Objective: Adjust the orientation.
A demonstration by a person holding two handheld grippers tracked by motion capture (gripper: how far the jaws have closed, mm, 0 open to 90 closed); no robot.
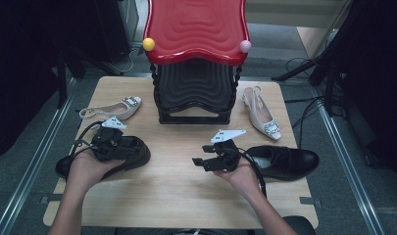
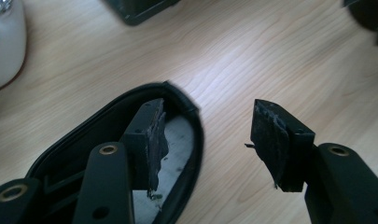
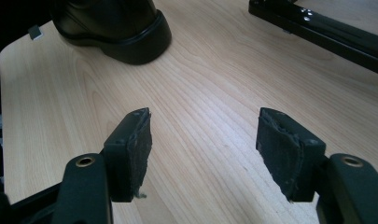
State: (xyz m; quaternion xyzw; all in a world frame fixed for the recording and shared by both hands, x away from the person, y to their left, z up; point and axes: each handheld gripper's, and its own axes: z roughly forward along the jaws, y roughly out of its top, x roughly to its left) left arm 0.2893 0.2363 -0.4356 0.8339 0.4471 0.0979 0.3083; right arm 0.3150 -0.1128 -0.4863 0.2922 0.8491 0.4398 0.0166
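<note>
The left gripper [image 1: 130,147] sits over the left black leather shoe [image 1: 137,157], jaws spread wide and gripping nothing. In the left gripper view one jaw hangs inside the shoe's opening [image 2: 177,140], above the pale insole, while the other jaw stands outside the collar over bare wood, so the collar rim runs between the two pads without either pad pressing on it. Beyond the jaws, the foot of the black shoe rack [image 2: 140,10] shows at the top of that view, and a white slingback [image 2: 4,42] lies off to the jaws' left.

The right gripper [image 1: 201,162] is held above the wooden table [image 1: 186,196], jaws released and wide apart with only bare table between them. Ahead of its jaws and to their left lies the heel end of the left black shoe [image 3: 121,28]; ahead and to their right runs the rack's black base bar [image 3: 326,32]. Behind this gripper, just beside the hand, lies the right black leather shoe [image 1: 289,161]. The other white slingback [image 1: 262,115] rests farther off, near the rack with the red top [image 1: 196,27]
</note>
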